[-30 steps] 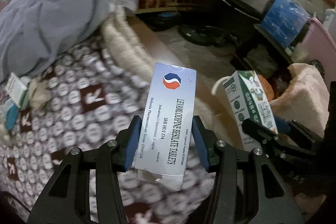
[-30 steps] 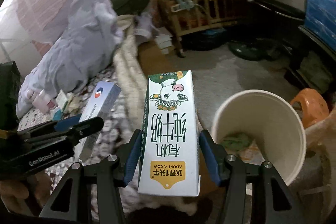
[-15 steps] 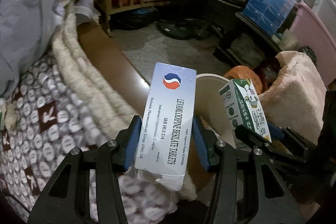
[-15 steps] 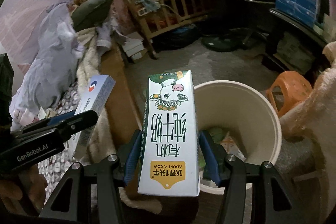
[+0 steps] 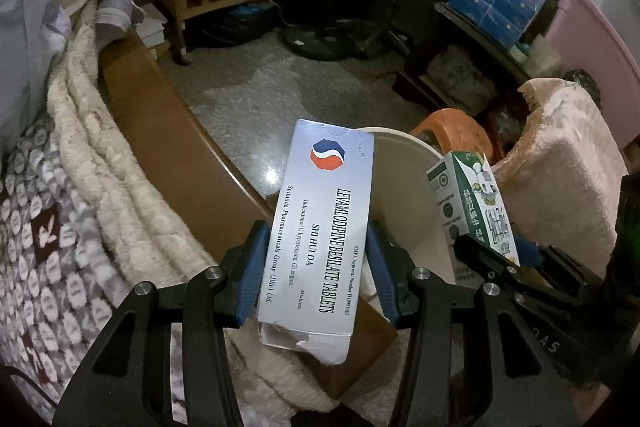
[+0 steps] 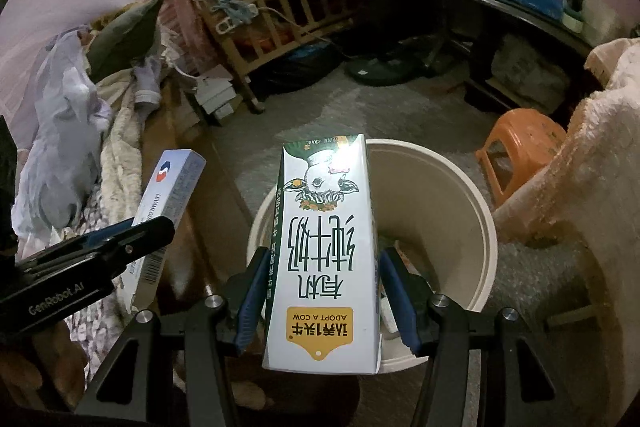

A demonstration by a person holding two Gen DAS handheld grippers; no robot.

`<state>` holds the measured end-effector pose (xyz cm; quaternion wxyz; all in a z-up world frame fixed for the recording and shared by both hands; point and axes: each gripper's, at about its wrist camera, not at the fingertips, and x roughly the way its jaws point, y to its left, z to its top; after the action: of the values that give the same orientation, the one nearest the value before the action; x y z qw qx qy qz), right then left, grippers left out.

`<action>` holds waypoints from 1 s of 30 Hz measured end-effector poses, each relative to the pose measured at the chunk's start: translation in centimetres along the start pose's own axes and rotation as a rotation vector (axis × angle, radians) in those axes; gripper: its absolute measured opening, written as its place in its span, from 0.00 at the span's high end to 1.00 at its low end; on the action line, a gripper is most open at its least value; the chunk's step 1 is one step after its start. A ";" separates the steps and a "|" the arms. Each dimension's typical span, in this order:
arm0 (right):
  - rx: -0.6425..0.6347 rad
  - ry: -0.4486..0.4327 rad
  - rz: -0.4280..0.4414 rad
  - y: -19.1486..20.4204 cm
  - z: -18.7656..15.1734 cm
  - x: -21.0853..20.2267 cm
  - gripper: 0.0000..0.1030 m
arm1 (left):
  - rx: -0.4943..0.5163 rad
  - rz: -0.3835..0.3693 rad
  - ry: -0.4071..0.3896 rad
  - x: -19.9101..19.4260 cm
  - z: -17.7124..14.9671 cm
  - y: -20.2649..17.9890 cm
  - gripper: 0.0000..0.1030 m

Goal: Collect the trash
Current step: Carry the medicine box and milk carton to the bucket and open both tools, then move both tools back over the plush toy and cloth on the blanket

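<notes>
Swinging both loads off the bed, I now have the bin (image 6: pixel 476 203) filling the lower middle of the right view, where a second ago it sat off to the lower right and the left view showed mostly bedspread. That puts me close to the drop, I judge.

Right tongs (image 6: pixel 322 297) pinch the milk carton (image 6: pixel 326 259) by its long sides; its long axis runs up the frame, away from me, far end over the bin's mouth, print upside down.

Left tongs (image 5: pixel 316 269) pinch the pill box (image 5: pixel 322 231) the same way, long axis pointing up the frame and leaning slightly right, torn flap nearest me. In the left view its far end overlaps the bin's near rim, above the bed edge (image 5: pixel 172 131).
</notes>
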<state>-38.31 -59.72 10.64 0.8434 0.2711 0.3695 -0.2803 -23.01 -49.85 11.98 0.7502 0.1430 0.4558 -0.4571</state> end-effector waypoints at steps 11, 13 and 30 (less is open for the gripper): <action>0.051 0.003 -0.034 -1.6 0.2 0.8 0.48 | -0.008 -0.064 0.005 0.9 0.7 -0.7 0.53; 0.064 -0.007 -0.055 -1.9 0.4 0.9 0.48 | -0.018 -0.104 0.005 0.9 0.8 -0.8 0.53; 0.052 0.021 -0.023 0.1 -0.7 1.5 0.43 | -0.039 0.004 -0.059 -1.5 -0.8 2.1 0.35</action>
<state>-37.72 -59.55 9.08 0.8290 0.2915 0.3741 -0.2965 -22.00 -47.37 12.34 0.7669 0.1158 0.4418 -0.4508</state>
